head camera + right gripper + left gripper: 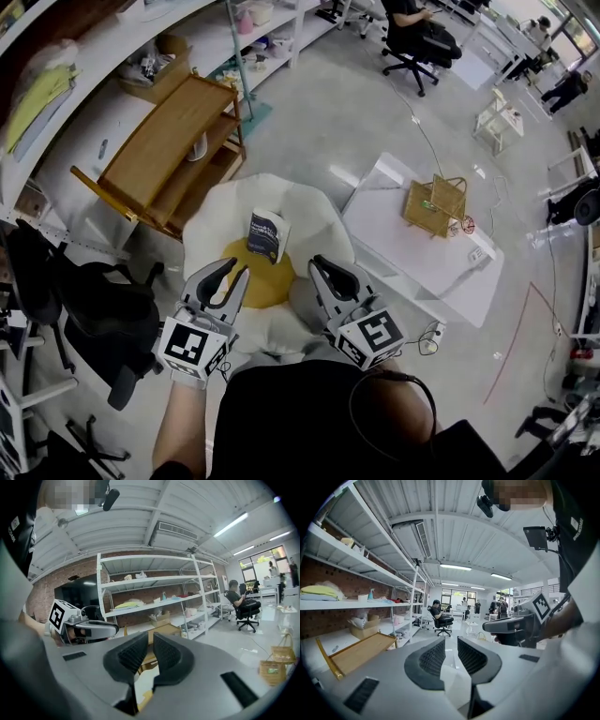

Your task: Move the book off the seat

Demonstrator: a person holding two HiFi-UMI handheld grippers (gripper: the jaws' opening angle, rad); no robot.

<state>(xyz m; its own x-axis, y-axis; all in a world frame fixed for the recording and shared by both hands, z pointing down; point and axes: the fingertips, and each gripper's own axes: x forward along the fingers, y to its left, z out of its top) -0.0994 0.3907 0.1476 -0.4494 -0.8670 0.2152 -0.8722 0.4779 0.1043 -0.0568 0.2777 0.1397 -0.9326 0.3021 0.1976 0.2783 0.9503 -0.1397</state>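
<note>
- Two grippers are held side by side just ahead of the person's dark-clad torso, each with its marker cube toward the body and its jaws pointing at the seat
- Left gripper [239,266]: its jaws stand slightly apart with a narrow gap; its own view [450,641] shows nothing between the ribbed pads, only floor beyond
- Right gripper [317,269]: its jaws are closed together and empty; its own view [151,637] shows the pads all but meeting, with no object in them
- Each gripper view shows the other gripper off to one side, level with it
- Seat [211,230]: a round white cushion with a yellow centre [258,281], on the floor directly ahead of both grippers; the jaw tips sit over its near edge
- Book [268,234]: dark cover with pale print, standing upright on the far part of the yellow centre; it lies ahead of and between the two grippers, apart from both
- Office chair [89,309]: black, on the floor left of the left gripper
- Low table [394,244]: white, just right of the seat; a wicker basket [436,206] stands on its far end
- Wooden rack [159,150]: tipped at a slant on the floor beyond the seat, to the left
- Shelving [94,66]: white, running along the left wall with boxes and small items on it
- Farthest off, a person [412,23] sits in a black wheeled chair at a desk
</note>
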